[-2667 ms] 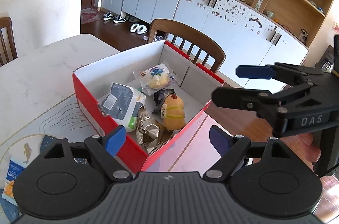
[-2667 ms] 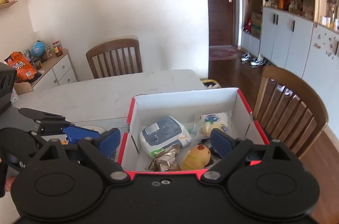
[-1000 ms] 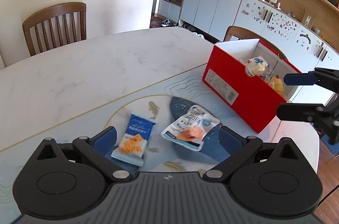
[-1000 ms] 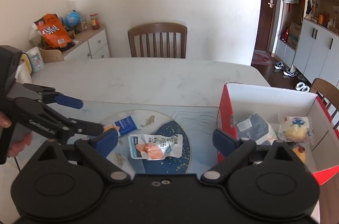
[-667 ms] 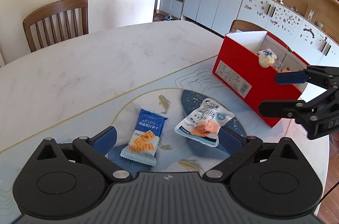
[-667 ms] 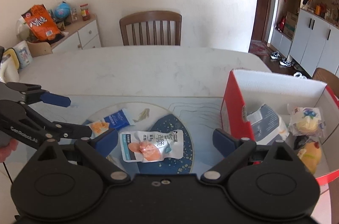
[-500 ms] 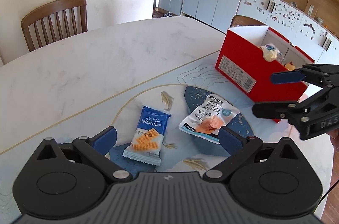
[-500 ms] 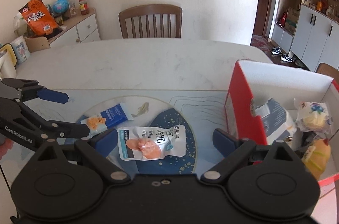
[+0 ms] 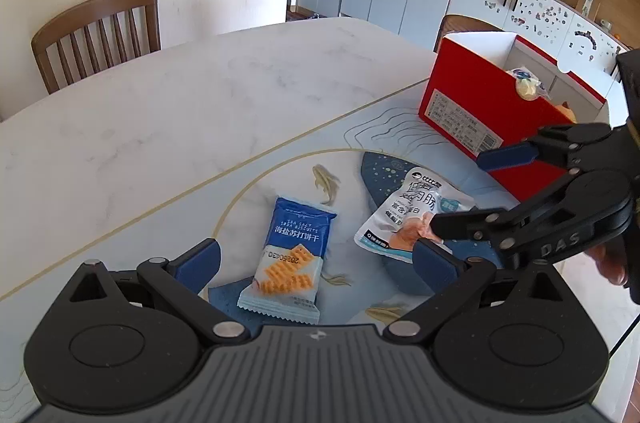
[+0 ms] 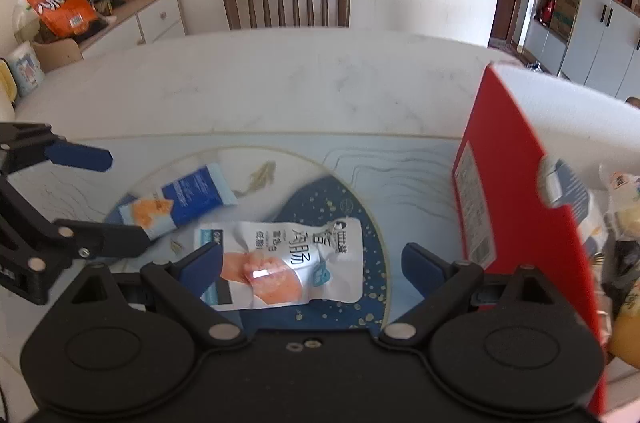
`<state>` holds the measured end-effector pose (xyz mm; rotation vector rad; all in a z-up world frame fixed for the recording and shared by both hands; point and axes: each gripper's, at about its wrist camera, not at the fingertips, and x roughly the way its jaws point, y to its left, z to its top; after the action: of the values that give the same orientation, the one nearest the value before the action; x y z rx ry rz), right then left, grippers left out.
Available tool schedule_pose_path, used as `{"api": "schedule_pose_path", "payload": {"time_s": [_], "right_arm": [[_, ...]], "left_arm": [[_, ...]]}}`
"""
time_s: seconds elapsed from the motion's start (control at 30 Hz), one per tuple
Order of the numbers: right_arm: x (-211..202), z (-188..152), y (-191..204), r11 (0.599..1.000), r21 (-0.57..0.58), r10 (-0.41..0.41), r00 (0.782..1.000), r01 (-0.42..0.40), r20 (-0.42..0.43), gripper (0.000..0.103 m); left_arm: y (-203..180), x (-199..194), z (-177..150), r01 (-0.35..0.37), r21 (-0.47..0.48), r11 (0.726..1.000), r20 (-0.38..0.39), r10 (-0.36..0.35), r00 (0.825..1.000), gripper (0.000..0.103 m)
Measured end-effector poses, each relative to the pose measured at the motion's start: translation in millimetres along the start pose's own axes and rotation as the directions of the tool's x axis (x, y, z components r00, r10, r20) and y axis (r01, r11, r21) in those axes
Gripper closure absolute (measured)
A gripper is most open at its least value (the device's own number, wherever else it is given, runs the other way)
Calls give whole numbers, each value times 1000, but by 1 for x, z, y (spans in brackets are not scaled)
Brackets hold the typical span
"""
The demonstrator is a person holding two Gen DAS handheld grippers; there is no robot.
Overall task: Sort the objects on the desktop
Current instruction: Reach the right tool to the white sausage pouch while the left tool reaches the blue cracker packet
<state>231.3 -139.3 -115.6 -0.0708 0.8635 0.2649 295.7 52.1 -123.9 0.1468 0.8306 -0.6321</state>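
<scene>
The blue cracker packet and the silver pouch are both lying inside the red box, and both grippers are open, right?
Not quite. The blue cracker packet and the silver pouch lie on the table mat, outside the red box, as the left wrist view shows. The left gripper and right gripper are indeed open.

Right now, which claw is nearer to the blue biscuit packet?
Left. The left claw is open directly over the blue biscuit packet; the right claw is open over the silver sausage pouch beside it.

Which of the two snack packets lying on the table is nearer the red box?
The silver-white sausage pouch, printed with pink meat, lies nearer the red box. The blue cracker packet lies farther away, on the pouch's other side.
</scene>
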Motion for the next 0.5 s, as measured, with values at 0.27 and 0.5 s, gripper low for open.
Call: {"api": "schedule_pose_path", "payload": {"time_s": [0.27,0.5], "right_arm": [[20,-4,-3,1000,-1,-1,1000,1,-31,7],[25,-5,-7,999,23,26,999,-26,-35,12]], "left_arm": [[11,15,-2,-24,-6,1000,1,24,1000,1],[12,27,-6,-41,38,998,5,41,999,1]]}}
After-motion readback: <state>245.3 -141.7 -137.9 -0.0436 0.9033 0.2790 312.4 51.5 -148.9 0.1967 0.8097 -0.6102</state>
